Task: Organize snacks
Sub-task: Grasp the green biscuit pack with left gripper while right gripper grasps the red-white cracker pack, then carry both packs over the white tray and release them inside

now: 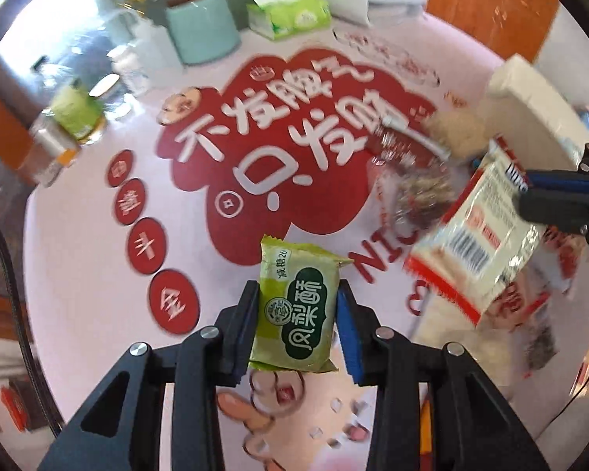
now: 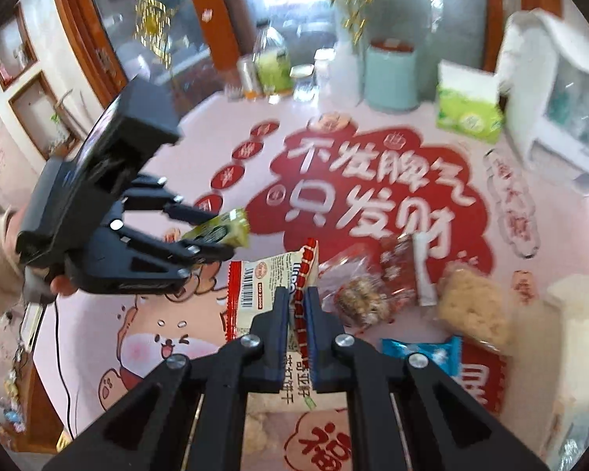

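**Two packets up, most snacks still loose**

You have barely started. Your left gripper is clamped on the small green foil pastry packet, lifted above the pink-and-red printed tablecloth. Your right gripper is pinched nearly flat on the edge of the white, red-trimmed biscuit bag, also off the cloth.

Still lying unsorted: the clear wrapper of brown nut clusters, the red-and-white sachet, the pale puffed-rice bar and the blue candy wrapper. Nothing shown tells you where they belong.
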Tool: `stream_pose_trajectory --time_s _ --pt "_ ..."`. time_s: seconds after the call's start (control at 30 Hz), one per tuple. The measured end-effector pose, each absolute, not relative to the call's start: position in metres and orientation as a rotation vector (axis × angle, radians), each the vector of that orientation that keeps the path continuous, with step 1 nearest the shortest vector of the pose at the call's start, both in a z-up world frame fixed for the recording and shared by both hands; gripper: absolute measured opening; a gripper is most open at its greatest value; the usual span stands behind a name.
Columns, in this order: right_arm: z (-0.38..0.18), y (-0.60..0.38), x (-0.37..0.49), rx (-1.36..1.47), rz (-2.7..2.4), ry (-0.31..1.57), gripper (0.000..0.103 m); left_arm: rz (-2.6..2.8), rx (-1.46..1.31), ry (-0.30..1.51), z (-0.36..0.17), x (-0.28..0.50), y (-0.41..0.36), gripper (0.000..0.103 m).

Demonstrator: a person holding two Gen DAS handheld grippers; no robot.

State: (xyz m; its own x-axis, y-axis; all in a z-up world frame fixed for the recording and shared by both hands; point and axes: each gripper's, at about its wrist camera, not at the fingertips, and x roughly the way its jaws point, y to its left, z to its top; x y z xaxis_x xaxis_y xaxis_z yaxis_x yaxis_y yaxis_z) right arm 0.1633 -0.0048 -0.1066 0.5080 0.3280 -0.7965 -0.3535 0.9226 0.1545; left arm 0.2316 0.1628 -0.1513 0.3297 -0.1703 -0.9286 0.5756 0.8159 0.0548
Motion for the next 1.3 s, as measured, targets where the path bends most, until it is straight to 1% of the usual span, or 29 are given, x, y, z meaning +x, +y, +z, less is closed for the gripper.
stream_pose_trajectory --time_s 0.13,0.27,0.47,0.6,0.73,0.93,1.13,1.3 --pt "-0.082 -0.022 0.134 -0.021 0.331 0.866 0.008 -0.475 0.361 1.090 -0.120 0.202 0.153 0.036" --pt "-0.067 -0.049 0.101 0.011 0.252 0.829 0.008 -0.489 0.280 1.051 -0.087 0.173 0.130 0.036" --pt "-0.049 -0.099 0.054 0.053 0.128 0.798 0.008 -0.559 0.197 0.978 -0.041 0.140 0.063 0.036" --pt "-0.030 -0.145 0.024 0.056 0.013 0.755 0.008 -0.617 0.172 0.963 -0.024 0.129 0.006 0.036" --pt "-0.021 -0.199 0.004 0.098 -0.078 0.748 0.008 -0.654 0.162 0.985 -0.018 0.123 -0.057 0.036" --pt "-0.024 -0.260 -0.022 0.098 -0.162 0.737 0.008 -0.664 0.199 0.984 -0.017 0.119 -0.143 0.036" --pt "-0.042 -0.289 -0.023 0.103 -0.144 0.772 0.008 -0.638 0.238 0.994 -0.026 0.127 -0.197 0.036" --pt "-0.053 -0.297 -0.017 0.103 -0.096 0.796 0.008 -0.600 0.270 1.019 -0.039 0.138 -0.221 0.036"
